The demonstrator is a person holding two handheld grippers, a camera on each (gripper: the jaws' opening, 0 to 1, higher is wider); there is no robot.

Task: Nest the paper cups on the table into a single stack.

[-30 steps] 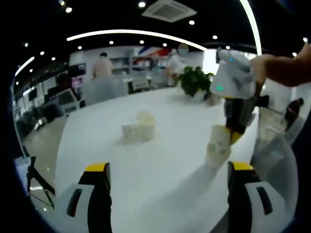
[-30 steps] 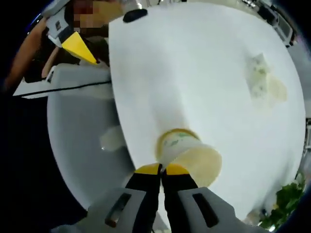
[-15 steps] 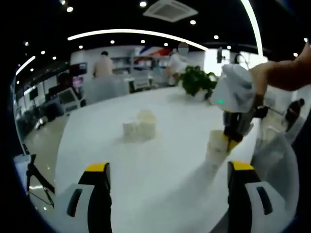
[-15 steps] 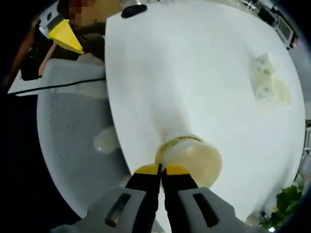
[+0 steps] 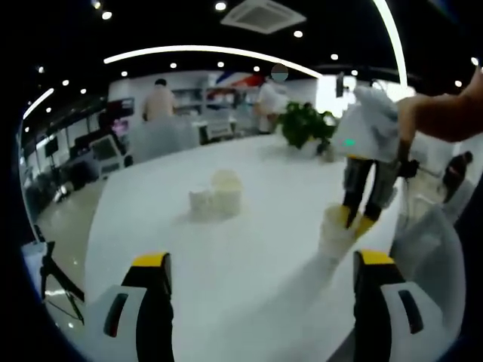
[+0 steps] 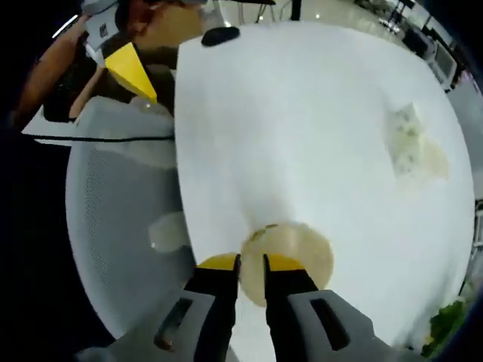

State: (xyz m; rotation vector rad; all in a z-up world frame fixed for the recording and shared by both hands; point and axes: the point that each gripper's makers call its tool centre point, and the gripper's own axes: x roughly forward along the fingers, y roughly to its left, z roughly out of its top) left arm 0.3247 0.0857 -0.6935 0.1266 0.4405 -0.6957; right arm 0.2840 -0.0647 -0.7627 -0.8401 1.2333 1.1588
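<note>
Left gripper point(image 5: 260, 271): your jaws stand wide apart with nothing between them, hovering over the near part of the white table point(image 5: 249, 249).
Right gripper point(image 6: 250, 262): your jaws stand a narrow gap apart, astride the near rim of a paper cup point(image 6: 290, 253); you look straight down into its mouth. In the left gripper view the same gripper point(image 5: 355, 220) comes down from above, its yellow tips at the cup's rim point(image 5: 336, 230). Whether the pads touch the rim, you cannot tell.
Near cup: it stands upright on the table, close to the edge on your right side.
Far cups: two more paper cups point(image 5: 215, 197) sit together near the middle of the table, well apart from the near one; in the right gripper view they point(image 6: 411, 147) lie toward the far right of the tabletop. One looks taller than the other; the blur hides more.
Chair: a grey mesh chair point(image 6: 121, 219) stands just beside the table edge.
Plant: a green potted plant point(image 5: 306, 127) sits at the table's far end.
Background: people stand at counters beyond the table.
</note>
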